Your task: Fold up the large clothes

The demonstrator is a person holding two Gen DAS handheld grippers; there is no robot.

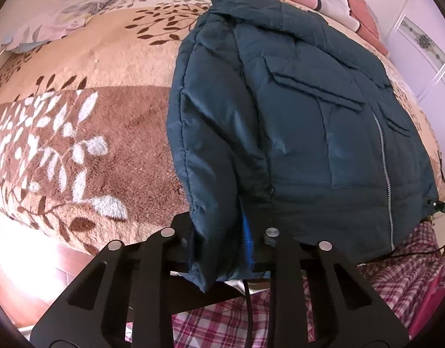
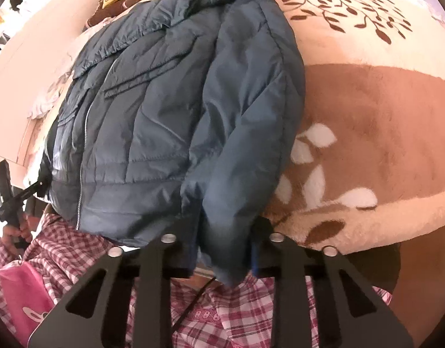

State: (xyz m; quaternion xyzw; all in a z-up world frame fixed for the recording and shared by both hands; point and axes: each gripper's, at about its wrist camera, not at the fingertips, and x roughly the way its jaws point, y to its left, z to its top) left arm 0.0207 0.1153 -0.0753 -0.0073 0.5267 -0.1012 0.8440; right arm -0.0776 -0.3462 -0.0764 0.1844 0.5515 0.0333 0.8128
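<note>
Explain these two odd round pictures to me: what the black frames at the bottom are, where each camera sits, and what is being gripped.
There is no robot. A person holds a hand-held two-finger gripper in each hand, with a wide-angle camera on each looking along its fingers. One picture comes from the left gripper, the other from the right gripper; the black frames are the grippers themselves. A dark blue padded jacket lies front up, zipped, on a bed with a brown leaf-patterned blanket. Each gripper is closed on one sleeve cuff at the near edge. The checked cloth below is the person's clothing.
</note>
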